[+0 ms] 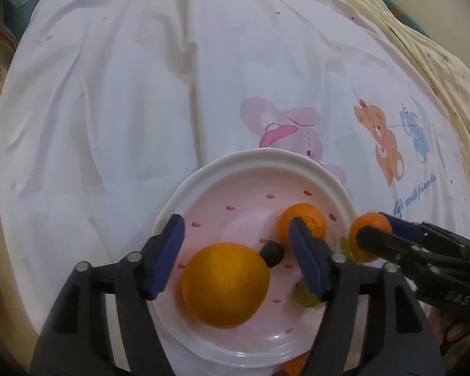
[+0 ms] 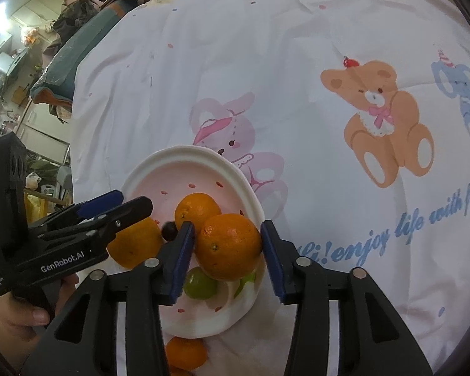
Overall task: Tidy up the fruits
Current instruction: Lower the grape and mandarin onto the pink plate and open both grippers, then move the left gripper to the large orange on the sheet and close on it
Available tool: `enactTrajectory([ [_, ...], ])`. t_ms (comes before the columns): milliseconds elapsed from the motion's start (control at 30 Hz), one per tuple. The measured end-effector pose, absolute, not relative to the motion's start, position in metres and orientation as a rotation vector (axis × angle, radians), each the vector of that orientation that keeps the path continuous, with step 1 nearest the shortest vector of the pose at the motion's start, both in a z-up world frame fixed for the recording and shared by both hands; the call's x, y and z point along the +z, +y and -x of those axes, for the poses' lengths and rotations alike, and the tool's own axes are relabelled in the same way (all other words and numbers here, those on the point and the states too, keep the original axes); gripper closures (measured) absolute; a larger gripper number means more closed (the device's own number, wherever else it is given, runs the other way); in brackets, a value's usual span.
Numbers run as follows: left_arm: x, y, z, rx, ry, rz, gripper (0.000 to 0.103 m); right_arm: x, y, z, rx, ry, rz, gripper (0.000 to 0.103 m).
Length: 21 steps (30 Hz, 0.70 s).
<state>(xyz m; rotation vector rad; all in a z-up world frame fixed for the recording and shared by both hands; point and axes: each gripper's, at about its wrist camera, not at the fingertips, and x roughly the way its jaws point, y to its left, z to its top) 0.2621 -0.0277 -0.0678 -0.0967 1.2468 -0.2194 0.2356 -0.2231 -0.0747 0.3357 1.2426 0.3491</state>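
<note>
1. The white sheet (image 2: 203, 72) with its cartoon bear (image 2: 382, 119) covers the whole work surface. It lies bare to the far side and to the left of the plate, so there is open room there. At the far left of the right wrist view the sheet ends at a dark bed edge (image 2: 78, 59), with room clutter beyond.

2. The pink plate (image 1: 253, 163) sits near the cameras. Its raised white rim is the edge to clear; a fruit lowered on the rim could roll off onto the cloth.

3. The big orange (image 1: 225, 285) already rests on the plate's near side, between the spread fingers of the left gripper (image 1: 235, 257), which grips nothing.

4. The right gripper (image 2: 228, 250) is clamped on a mandarin (image 2: 230, 246), held over the plate's right rim. In my judgement this is the placing step: the next move calls for carrying it a little left, inside the rim, lowering into a free spot, then parting the fingers.

5. A second mandarin (image 1: 302, 224) lies on the plate's far right part.

6. One more orange fruit (image 2: 186, 352) lies on the cloth just near the plate, not yet gathered.

7. Green grapes (image 2: 200, 285) sit beneath the held mandarin; lowering straight down may press them.

8. A dark grape (image 1: 272, 252) lies between the big orange and the second mandarin.
</note>
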Motion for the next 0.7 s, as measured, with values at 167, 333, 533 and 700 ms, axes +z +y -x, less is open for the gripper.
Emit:
enactTrajectory([
  [167,-0.062,-0.022,-0.256,-0.218,1.241,0.116,0.030,-0.056,-0.223,-0.231,0.332,1.177,-0.307,0.028],
  [333,-0.045,-0.017,-0.246,-0.207,1.198,0.111,0.029,-0.041,-0.224,-0.227,0.334,1.149,-0.318,0.028],
  [533,-0.028,-0.013,-0.226,-0.200,1.157,0.081,0.028,-0.022,-0.220,-0.215,0.336,1.115,-0.315,0.028],
  [700,-0.020,-0.006,-0.205,-0.195,1.151,0.083,0.028,-0.007,-0.219,-0.203,0.337,1.091,-0.323,0.027],
])
